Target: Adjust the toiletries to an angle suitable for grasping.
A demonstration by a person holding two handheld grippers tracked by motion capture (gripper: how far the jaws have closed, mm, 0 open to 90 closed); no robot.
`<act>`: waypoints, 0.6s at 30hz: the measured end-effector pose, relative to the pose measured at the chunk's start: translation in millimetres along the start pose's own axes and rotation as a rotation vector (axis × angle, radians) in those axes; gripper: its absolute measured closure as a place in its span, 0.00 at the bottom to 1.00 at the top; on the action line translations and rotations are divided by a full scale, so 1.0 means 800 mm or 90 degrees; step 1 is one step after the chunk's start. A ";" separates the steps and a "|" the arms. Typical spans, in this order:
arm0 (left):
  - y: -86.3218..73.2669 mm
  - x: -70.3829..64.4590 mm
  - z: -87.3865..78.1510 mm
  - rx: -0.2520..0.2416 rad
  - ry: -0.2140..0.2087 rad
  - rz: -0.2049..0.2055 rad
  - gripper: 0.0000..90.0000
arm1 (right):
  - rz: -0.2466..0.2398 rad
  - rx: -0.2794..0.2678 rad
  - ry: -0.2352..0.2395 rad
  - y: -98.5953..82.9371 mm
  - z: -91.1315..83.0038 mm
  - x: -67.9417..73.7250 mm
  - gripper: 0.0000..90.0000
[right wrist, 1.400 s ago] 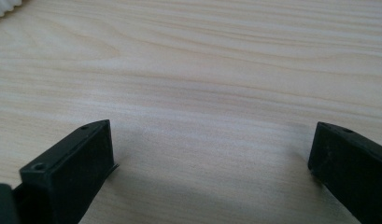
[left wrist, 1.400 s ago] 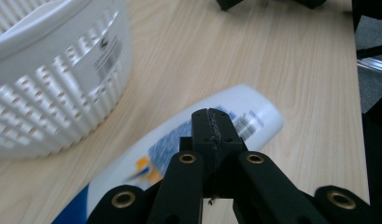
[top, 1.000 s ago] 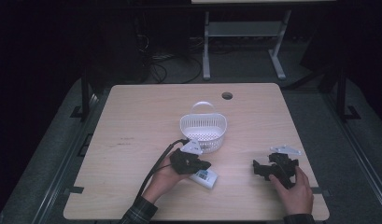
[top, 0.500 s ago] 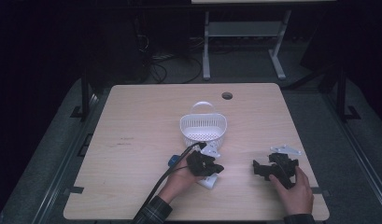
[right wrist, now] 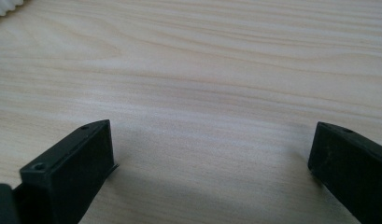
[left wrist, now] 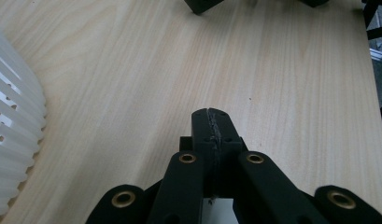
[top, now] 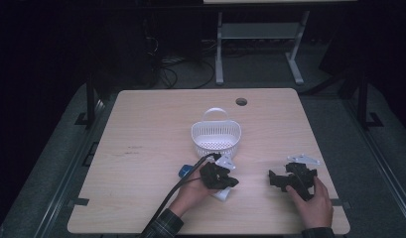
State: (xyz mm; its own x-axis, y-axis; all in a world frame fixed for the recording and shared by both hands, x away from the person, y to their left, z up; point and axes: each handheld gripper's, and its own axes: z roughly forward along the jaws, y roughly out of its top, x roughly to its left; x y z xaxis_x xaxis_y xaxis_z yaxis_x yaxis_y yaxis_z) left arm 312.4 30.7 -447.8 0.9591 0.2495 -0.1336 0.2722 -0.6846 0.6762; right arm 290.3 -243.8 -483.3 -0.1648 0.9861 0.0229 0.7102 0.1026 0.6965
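1. Desk work in a dim room: a person sits at a pale wooden desk (top: pixel 141 129) with a hand-held gripper in each hand, and a white slatted plastic basket with a hoop handle (top: pixel 216 134) stands near the middle.
2. The left hand-held gripper (top: pixel 231 182) sits just in front of the basket with its jaws pressed together; from the left gripper view nothing can be seen between the tips.
3. A small white block-shaped object (top: pixel 221 194) lies on the desk directly under that gripper, partly hidden by it, and a small blue item (top: pixel 184 171) rests just beside the cable on its left; what either object is cannot be told.
4. The right hand-held gripper (top: pixel 273 178) rests low on the desk, well apart from the basket, with its jaws spread wide over bare wood and empty.
5. The step in hand appears to be the pick-up of the white object, with the basket as the likely goal.
6. The next move probably calls for the left jaws to part, settle around the object and close.
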 end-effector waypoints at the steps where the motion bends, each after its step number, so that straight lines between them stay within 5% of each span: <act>1: 0.000 -0.001 -0.001 0.004 -0.002 0.002 1.00 | 0.000 0.000 0.000 0.000 0.000 0.000 0.00; 18: -0.011 -0.006 -0.013 0.016 -0.010 -0.002 1.00 | 0.000 0.000 0.000 0.000 0.000 0.000 0.00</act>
State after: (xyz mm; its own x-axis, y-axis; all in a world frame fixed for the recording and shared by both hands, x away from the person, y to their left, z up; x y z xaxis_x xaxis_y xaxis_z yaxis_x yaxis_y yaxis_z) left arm 304.3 42.8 -445.3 0.9594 0.2408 -0.1467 0.2765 -0.7012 0.6571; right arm 290.3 -243.8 -483.3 -0.1650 0.9860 0.0235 0.7103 0.1022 0.6965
